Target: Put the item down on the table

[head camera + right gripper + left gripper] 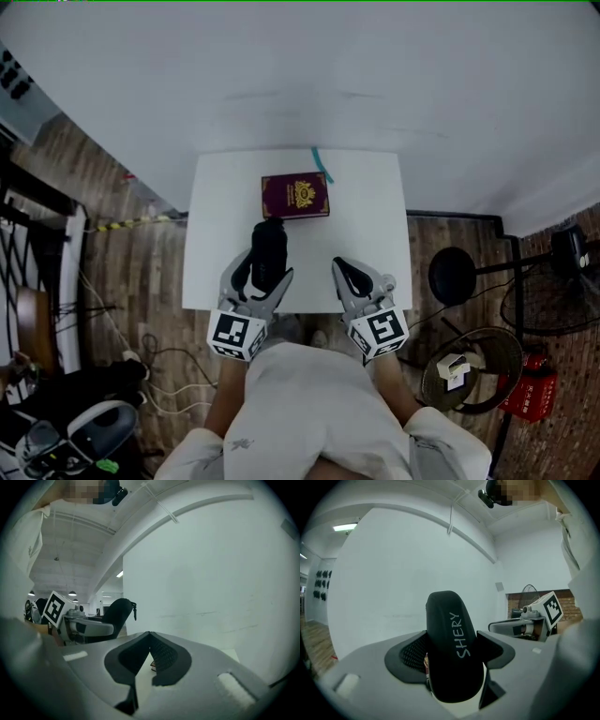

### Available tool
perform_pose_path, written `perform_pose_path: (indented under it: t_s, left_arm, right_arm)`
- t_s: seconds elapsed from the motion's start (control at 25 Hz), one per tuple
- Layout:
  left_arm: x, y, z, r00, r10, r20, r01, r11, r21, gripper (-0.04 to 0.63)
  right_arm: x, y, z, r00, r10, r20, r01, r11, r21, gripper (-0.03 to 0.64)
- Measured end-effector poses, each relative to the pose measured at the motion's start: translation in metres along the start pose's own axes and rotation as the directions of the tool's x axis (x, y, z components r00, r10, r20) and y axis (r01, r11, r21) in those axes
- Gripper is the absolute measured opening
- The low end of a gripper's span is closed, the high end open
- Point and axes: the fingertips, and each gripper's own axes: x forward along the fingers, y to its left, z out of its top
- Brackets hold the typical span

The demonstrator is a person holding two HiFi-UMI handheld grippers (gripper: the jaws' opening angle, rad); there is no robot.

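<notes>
Person's white shirt (314,403) fills the near edge, both tools out over the table (375,187). Left gripper (261,281) is clamped wide on the black case (269,242), gripped across its width so the long end sticks out front, probably for an easy set-down. Case sits just on the person's side of the maroon booklet (295,196); can't tell if it touches the tabletop. Right gripper (342,270) is closed on nothing, parked nearer the person and right of the booklet, likely just out of the way.
</notes>
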Motion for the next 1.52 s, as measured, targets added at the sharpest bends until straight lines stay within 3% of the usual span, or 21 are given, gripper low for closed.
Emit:
perform_pose_path:
  t_s: [0.28, 0.64, 1.08, 1.52]
  left_arm:
    - [0.031, 0.041, -0.007, 0.997, -0.068, -0.025, 0.068, 0.998, -0.011, 0.350]
    - [0.063, 0.075, -0.049, 0.980, -0.165, -0.115, 0.164, 0.986, -0.022, 0.350]
    - [0.086, 0.087, -0.115, 0.929, -0.273, -0.249, 0.271, 0.962, -0.045, 0.350]
    - [0.101, 0.092, -0.171, 0.885, -0.298, -0.358, 0.292, 0.954, -0.074, 0.350]
  right_arm:
    - [0.044, -0.009, -0.004, 0.998, -0.060, -0.035, 0.060, 0.998, 0.006, 0.003]
    - [0.079, -0.019, -0.028, 0.982, -0.152, -0.114, 0.156, 0.987, 0.027, 0.003]
    - [0.096, -0.024, -0.074, 0.949, -0.227, -0.217, 0.246, 0.967, 0.066, 0.003]
    - [0.111, -0.028, -0.113, 0.934, -0.200, -0.297, 0.236, 0.968, 0.090, 0.003]
